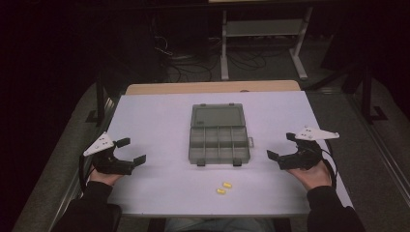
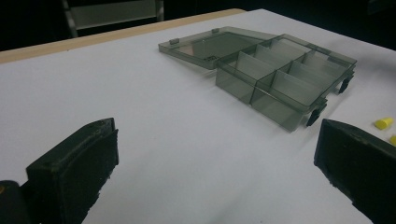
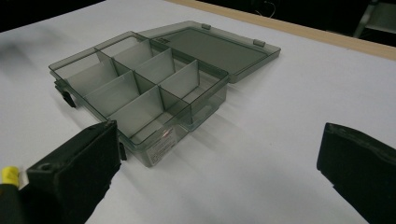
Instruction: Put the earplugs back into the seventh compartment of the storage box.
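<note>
A white table (image 1: 159, 121) in a dark room holds an open organizer box (image 1: 218, 134) at centre frame, two yellow pieces (image 1: 224, 188) below it. The left gripper (image 1: 126, 151) and right gripper (image 1: 281, 146) rest at the sides, jaws spread, empty; likely the start, next reaching for a piece.

A lab or workshop, dimly lit: behind the white-topped table (image 1: 159, 116) lie tangled cables (image 1: 193, 65) on the floor beside a white metal rack (image 1: 263, 29).
</note>
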`<state>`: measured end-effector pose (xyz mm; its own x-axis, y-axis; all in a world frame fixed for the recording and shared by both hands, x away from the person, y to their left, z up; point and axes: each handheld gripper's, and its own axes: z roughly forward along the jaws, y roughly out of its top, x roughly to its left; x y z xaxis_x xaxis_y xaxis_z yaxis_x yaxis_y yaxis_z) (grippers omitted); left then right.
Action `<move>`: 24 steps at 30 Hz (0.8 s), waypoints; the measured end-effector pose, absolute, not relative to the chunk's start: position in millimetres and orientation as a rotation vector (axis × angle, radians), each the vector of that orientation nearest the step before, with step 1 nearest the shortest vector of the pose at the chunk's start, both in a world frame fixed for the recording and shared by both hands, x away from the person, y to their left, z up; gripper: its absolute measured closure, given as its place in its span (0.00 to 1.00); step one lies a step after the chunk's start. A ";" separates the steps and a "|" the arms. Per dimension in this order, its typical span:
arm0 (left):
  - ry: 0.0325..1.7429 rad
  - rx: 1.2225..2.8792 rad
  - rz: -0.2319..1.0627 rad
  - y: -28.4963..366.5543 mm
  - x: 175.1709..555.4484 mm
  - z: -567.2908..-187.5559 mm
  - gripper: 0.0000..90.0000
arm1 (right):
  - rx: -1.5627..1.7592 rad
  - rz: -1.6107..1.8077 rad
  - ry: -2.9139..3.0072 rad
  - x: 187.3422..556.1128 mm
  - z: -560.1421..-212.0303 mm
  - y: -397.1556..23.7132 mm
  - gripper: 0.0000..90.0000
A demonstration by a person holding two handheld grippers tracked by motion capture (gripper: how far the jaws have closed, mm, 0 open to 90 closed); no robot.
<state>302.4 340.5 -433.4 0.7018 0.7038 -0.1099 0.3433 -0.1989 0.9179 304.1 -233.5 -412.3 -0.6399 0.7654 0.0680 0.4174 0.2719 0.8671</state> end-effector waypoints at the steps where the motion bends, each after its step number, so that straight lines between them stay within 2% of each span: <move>1: 0.827 1.804 0.405 340.5 302.4 -433.4 0.00 | 1.073 1.325 2.186 304.1 -412.2 -233.5 0.00; 24: 0.820 1.818 0.397 339.6 303.1 -434.2 0.00 | 1.028 1.320 2.300 305.3 -392.1 -214.0 0.00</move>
